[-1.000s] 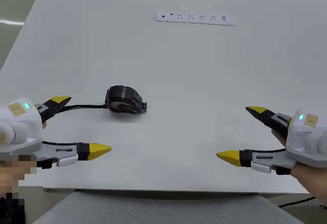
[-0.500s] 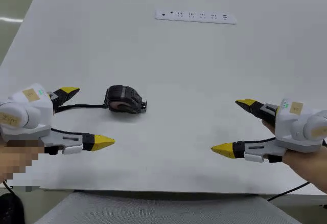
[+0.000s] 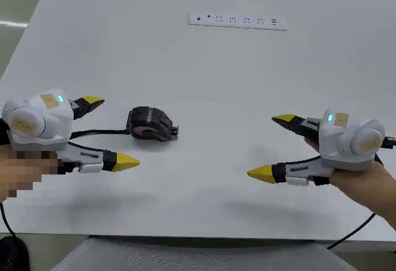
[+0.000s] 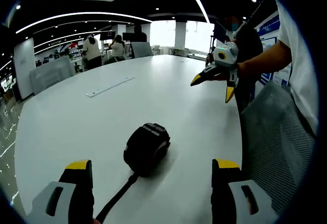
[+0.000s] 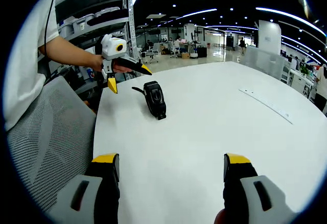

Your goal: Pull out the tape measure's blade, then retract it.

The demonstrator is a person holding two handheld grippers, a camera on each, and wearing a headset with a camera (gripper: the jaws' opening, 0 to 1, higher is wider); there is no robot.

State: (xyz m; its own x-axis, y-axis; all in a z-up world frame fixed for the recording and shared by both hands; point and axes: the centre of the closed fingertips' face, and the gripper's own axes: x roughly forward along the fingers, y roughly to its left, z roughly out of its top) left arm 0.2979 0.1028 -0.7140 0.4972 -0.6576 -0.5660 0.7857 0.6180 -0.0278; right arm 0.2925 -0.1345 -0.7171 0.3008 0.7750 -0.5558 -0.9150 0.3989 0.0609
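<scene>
A black tape measure [image 3: 150, 123] lies on the white table [image 3: 204, 79], with a black strap trailing left from it; its blade is inside the case. My left gripper [image 3: 110, 130] stands open just left of it, jaws wide, tips level with the case. In the left gripper view the tape measure [image 4: 146, 147] sits between and just ahead of my jaws. My right gripper [image 3: 272, 146] is open at the right, well apart from the tape measure [image 5: 155, 98], which the right gripper view has far ahead. Each gripper also appears in the other's view: right gripper [image 4: 214, 80], left gripper [image 5: 124, 73].
A white power strip [image 3: 237, 21] lies at the far side of the table. The table's near edge [image 3: 198, 234] runs below both grippers, with a grey mesh chair back [image 3: 185, 255] beneath it. People stand in the background of the left gripper view.
Both grippers have moved inward and further over the table, the left one closing on the tape measure. The tape measure has not moved.
</scene>
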